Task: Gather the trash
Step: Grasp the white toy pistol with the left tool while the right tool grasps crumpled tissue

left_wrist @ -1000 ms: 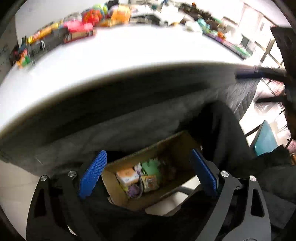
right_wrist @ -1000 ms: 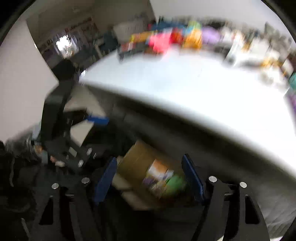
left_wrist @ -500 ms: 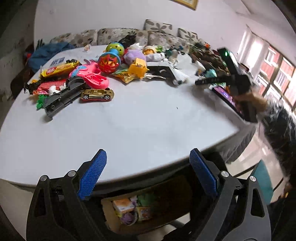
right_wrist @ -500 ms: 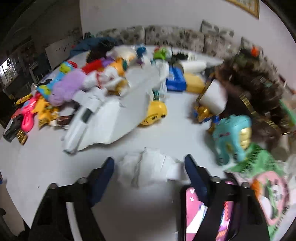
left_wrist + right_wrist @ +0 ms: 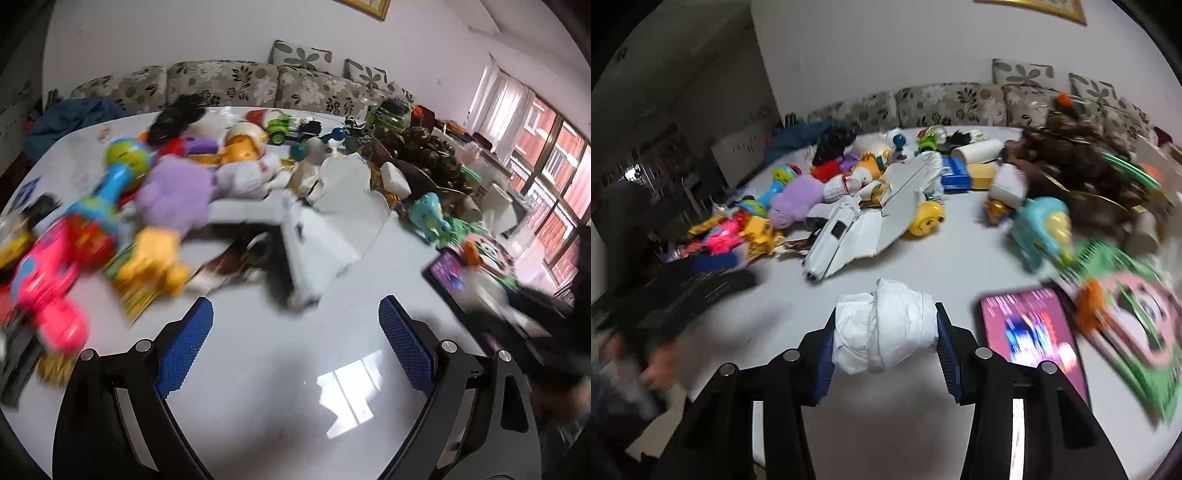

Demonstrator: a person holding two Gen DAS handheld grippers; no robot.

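My right gripper [image 5: 884,350] is shut on a crumpled white paper wad [image 5: 884,328], held over the near edge of the white table [image 5: 923,424]. My left gripper [image 5: 295,347] is open and empty above a bare part of the same table [image 5: 277,387]. A flattened white paper piece [image 5: 325,236] lies just beyond the left fingertips, next to a dark wrapper [image 5: 236,269]. The trash box does not show in either view.
A heap of toys crowds the far side: a purple plush [image 5: 173,195], a pink toy [image 5: 48,280], a yellow toy [image 5: 151,266], a white toy plane [image 5: 849,229], a teal elephant [image 5: 1041,232]. A tablet [image 5: 1030,328] lies to the right, a sofa [image 5: 229,81] behind.
Both grippers rose from the cardboard box under the table to the tabletop. My right gripper closed on the paper wad that lay between its open fingers. My left gripper moved forward over the table.
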